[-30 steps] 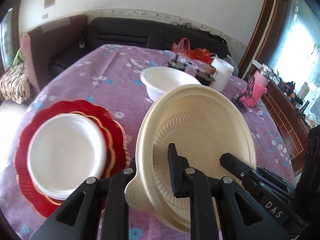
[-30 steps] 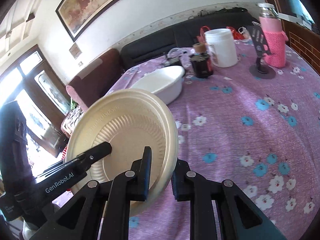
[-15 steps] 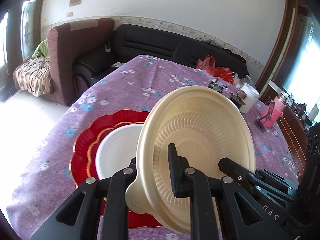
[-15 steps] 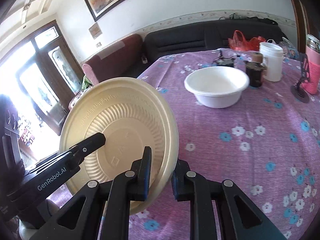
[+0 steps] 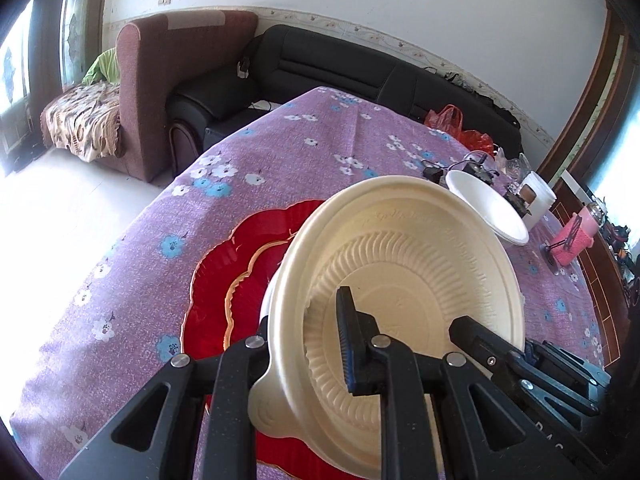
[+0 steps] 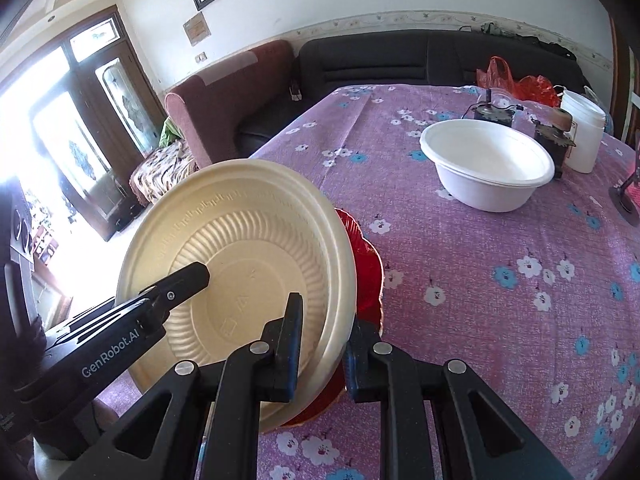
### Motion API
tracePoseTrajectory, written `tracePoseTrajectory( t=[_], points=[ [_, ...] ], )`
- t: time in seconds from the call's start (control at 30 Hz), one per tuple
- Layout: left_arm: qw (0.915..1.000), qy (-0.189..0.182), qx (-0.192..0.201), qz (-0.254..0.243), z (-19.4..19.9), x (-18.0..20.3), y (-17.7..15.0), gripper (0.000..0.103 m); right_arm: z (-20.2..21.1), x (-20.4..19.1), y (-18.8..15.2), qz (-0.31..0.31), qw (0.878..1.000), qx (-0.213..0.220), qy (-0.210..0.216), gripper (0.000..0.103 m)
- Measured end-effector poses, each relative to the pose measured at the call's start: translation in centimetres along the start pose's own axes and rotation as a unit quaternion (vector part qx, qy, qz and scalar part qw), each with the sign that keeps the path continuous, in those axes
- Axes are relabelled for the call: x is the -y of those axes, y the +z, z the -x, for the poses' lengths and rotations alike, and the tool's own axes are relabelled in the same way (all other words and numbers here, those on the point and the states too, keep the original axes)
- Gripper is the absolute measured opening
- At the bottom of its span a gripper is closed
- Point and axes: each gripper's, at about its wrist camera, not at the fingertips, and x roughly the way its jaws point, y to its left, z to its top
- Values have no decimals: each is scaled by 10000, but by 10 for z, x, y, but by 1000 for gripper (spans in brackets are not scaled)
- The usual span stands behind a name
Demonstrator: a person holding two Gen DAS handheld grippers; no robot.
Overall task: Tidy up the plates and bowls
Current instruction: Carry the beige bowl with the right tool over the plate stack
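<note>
Both the left gripper (image 5: pixel 304 344) and right gripper (image 6: pixel 322 340) still pinch the cream ribbed plastic bowl (image 5: pixel 404 280), now carried over the red scalloped plate (image 5: pixel 240 264), ready to stack.

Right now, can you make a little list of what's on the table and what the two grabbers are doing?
held: cream bowl, tilted, above the red plate
left gripper: shut on the bowl's rim
right gripper: shut on the bowl's opposite rim
under the bowl: red plate, on the purple flowered tablecloth
farther back: white bowl, upright, empty
beside it: white tub
</note>
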Motion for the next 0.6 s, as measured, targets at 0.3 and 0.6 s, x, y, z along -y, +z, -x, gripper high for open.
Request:
tracePoseTrajectory(
  t=[0.3, 0.6],
  points=[
    [9999, -85, -106, 76, -8, -6, 3, 29, -16, -4, 2, 47, 9999, -82, -132, 20],
    [9996, -249, -16, 94, 6, -5, 7, 64, -22, -12, 0, 288, 9991, -139, -265, 19]
  ],
)
